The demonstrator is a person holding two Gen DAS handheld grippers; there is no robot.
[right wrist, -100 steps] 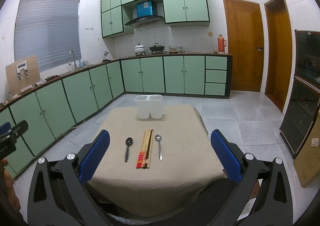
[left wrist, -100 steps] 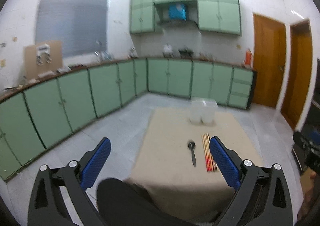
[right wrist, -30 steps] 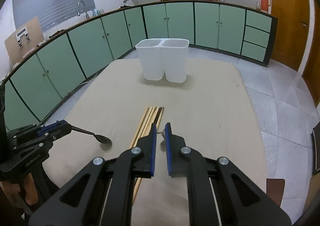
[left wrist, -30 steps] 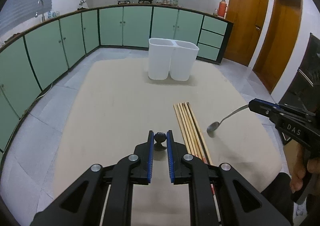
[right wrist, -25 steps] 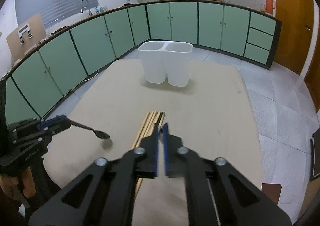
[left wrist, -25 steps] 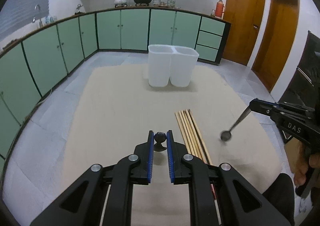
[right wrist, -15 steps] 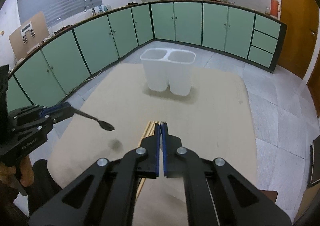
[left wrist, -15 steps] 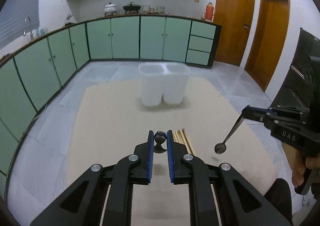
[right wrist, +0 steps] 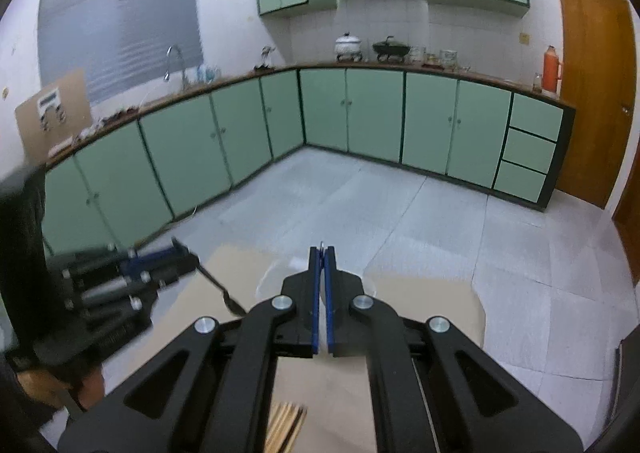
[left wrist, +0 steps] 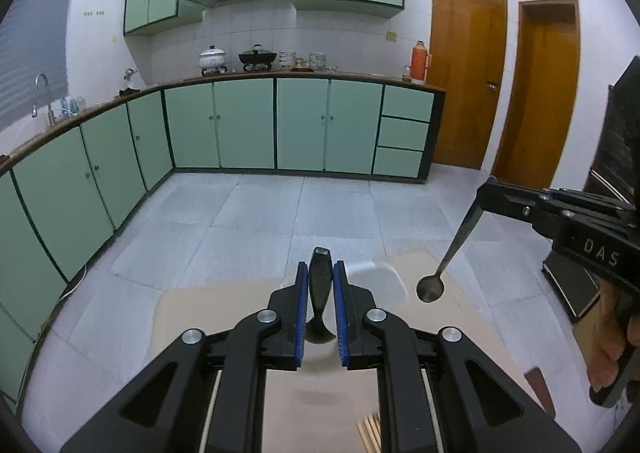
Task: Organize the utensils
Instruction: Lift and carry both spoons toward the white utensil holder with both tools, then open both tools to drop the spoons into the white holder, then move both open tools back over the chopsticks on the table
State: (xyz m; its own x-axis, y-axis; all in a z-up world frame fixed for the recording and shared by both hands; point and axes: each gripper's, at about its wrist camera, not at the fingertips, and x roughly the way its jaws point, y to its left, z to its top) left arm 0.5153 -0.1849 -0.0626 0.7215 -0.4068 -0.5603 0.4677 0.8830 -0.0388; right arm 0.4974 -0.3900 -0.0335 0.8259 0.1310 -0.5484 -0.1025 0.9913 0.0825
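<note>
Carrying two spoons at once, we see from the left wrist the left gripper (left wrist: 321, 277) with jaws pinching the black spoon (left wrist: 320, 295) by its handle, bowl hanging near the camera, above the table (left wrist: 224, 305). Opposite, the right gripper (left wrist: 486, 189) dangles the silver spoon (left wrist: 448, 259). From the right wrist, its jaws press nearly together on that thin handle, the chopsticks (right wrist: 286, 423) lying below. We judge the white holder (left wrist: 378, 279) is next: keep handles upright, lower slowly.

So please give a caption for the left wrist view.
Left tool holds black spoon; right tool lifts silver spoon above table.
</note>
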